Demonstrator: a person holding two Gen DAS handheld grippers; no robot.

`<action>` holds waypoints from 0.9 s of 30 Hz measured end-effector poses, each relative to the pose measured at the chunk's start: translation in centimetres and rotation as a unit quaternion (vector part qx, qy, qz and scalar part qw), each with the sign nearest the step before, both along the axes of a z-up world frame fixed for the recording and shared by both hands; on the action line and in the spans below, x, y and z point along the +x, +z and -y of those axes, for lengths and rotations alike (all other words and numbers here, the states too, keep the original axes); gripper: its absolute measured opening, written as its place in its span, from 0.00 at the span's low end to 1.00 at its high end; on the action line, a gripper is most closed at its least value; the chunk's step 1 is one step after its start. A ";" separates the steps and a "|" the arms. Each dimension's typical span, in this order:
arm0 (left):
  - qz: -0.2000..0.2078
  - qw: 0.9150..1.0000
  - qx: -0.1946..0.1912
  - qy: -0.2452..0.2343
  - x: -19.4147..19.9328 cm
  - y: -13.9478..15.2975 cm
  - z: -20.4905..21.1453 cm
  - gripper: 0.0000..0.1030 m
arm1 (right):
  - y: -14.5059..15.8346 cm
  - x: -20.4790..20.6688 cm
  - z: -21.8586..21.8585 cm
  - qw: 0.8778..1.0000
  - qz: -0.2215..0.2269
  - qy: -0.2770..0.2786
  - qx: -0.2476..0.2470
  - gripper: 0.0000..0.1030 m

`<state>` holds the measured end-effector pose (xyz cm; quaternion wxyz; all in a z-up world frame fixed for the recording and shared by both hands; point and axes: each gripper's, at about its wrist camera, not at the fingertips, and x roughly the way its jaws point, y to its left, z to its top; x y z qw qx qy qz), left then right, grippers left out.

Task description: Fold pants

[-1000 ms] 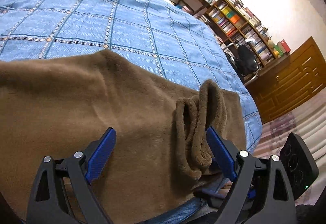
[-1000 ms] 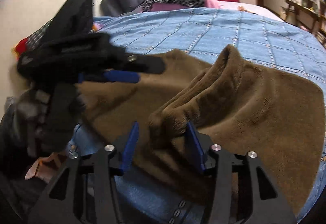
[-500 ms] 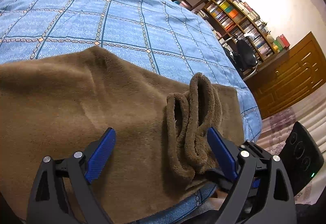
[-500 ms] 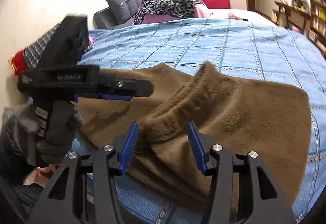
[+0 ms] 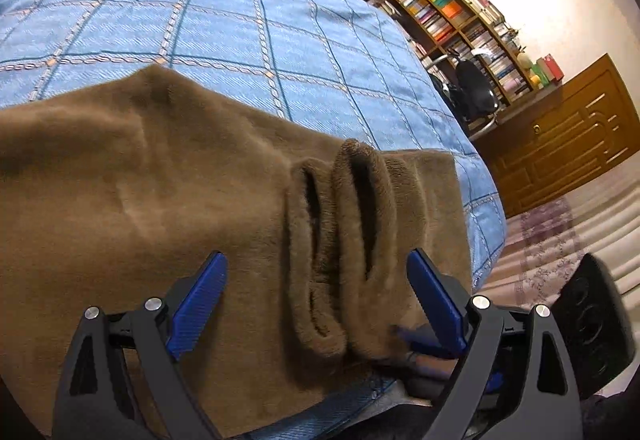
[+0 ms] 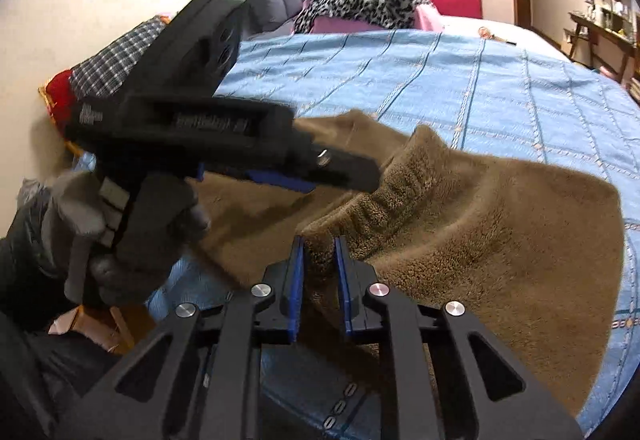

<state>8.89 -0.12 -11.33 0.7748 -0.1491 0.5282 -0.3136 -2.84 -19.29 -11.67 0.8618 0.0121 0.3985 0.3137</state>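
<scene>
Brown fleece pants (image 5: 140, 200) lie spread on the blue checked bedspread (image 5: 200, 20), near its front edge. Their ribbed waistband (image 5: 344, 240) is bunched into upright folds. My left gripper (image 5: 316, 300) is open, its blue pads either side of those folds, not touching them. My right gripper (image 6: 319, 272) is shut on the bunched waistband (image 6: 384, 196) and pinches the fleece between its blue pads. The left gripper (image 6: 332, 176) also shows in the right wrist view, held by a gloved hand (image 6: 120, 240) above the pants (image 6: 500, 240).
Pillows and a leopard-print cloth (image 6: 360, 4) lie at the head of the bed. Bookshelves (image 5: 460, 12), a black office chair (image 5: 476, 92) and a wooden door (image 5: 568, 136) stand past the bed's right side. The bed edge drops to a patterned rug (image 5: 548, 240).
My right gripper has closed on the bunched waistband; it was open around it before. My left gripper has stayed open and shifted slightly over the pants.
</scene>
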 end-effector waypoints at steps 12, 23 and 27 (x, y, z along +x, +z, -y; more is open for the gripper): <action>-0.036 0.999 0.004 -0.033 0.1 -1.7 4.0 0.77 | -1.3 -0.3 1.7 0.999 -0.028 -0.009 0.043 0.22; -0.026 0.999 0.028 -0.014 -0.1 -0.6 3.5 0.29 | 0.3 -2.4 5.4 0.997 -0.013 -0.044 0.054 0.23; 0.008 1.000 0.014 -0.015 -1.0 2.1 2.4 0.28 | 1.6 -3.4 8.3 0.995 0.004 -0.080 0.063 0.32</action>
